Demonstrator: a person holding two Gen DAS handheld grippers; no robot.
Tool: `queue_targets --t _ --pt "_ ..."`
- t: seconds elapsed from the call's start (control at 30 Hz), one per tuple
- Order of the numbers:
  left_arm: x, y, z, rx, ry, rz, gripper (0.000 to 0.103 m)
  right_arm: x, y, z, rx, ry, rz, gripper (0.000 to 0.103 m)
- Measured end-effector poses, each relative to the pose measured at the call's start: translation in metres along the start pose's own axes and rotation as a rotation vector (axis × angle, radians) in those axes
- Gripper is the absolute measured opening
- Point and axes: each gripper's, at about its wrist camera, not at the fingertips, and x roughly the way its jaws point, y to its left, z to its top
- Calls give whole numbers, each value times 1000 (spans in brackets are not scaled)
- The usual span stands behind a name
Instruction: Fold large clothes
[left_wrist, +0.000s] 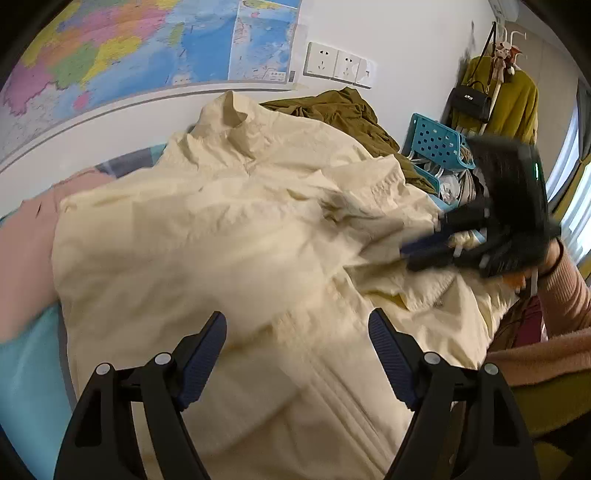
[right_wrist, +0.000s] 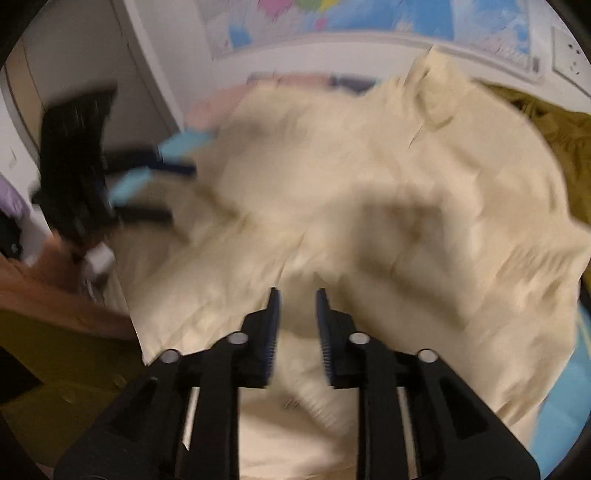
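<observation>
A large cream jacket (left_wrist: 236, 236) lies spread and rumpled on the bed, collar toward the wall. It fills the right wrist view too (right_wrist: 369, 184), blurred. My left gripper (left_wrist: 297, 325) is open and empty, just above the jacket's lower front. My right gripper (right_wrist: 297, 299) hovers over the jacket with its jaws partly open and nothing between them. It also shows in the left wrist view (left_wrist: 424, 240), blurred, at the jacket's right side. The left gripper shows in the right wrist view (right_wrist: 177, 188) at the jacket's left edge.
An olive garment (left_wrist: 343, 114) lies bunched behind the jacket by the wall. A blue plastic basket (left_wrist: 439, 144) with hangers stands at the right. A pink cloth (left_wrist: 26, 251) and light blue sheet (left_wrist: 29, 387) lie at the left. A map (left_wrist: 129, 48) and sockets (left_wrist: 338, 66) are on the wall.
</observation>
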Motion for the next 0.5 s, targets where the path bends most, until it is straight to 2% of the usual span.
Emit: queue_targets --t 0.07,0.23,0.37,0.43,0.5 --pt "6 5 13 16 -4 22 78 -6 -17 25 20 -56 -46 33" --pt "22 26 58 28 0 76 79 24 -51 97 32 -130 -206 53" --pt "45 49 97 28 23 156 79 68 -75 140 -4 -109 -332 53" --pt "57 61 112 22 34 181 79 88 -79 149 -39 -90 -402 54" --pt "69 75 124 3 51 194 79 105 -85 158 -61 -62 -437 54"
